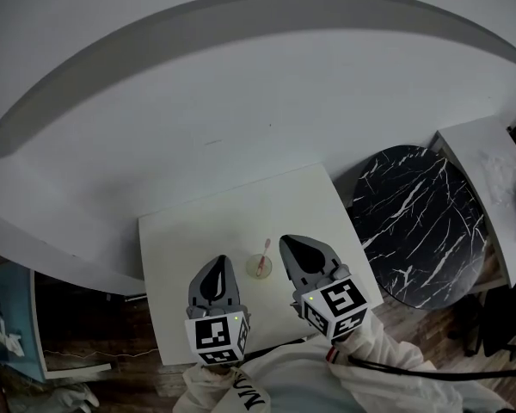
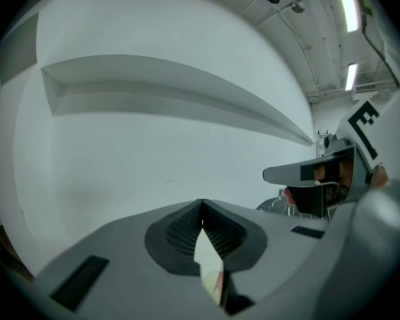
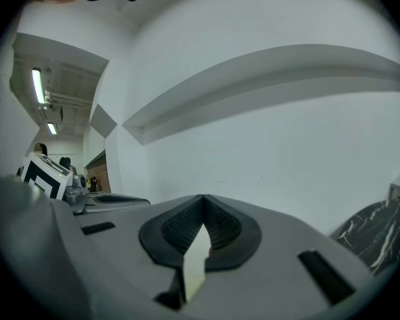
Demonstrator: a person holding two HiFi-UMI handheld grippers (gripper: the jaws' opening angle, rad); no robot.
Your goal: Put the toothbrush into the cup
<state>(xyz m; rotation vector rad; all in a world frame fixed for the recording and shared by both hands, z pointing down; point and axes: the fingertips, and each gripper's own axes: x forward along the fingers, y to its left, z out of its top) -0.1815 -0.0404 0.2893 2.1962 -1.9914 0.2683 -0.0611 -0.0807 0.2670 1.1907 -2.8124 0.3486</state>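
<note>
The left gripper (image 2: pixel 201 204) is seen from behind its two grey jaws, which are pressed together at the tips — nothing is held between the ribbed pads (image 2: pixel 220 232). A pale sliver with a reddish smudge is glimpsed through the gap below them; what it is cannot be told. At the right edge the right gripper (image 2: pixel 275 174) is seen side-on with its marker cube (image 2: pixel 363 122), against a white wall (image 2: pixel 153 145) crossed by a curved ledge (image 2: pixel 187 89).

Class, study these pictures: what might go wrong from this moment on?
The cup stands close between the shut left gripper and right gripper; a sideways sweep might topple it. The toothbrush leans out of the cup, so a passing jaw may catch it and tip both.
</note>
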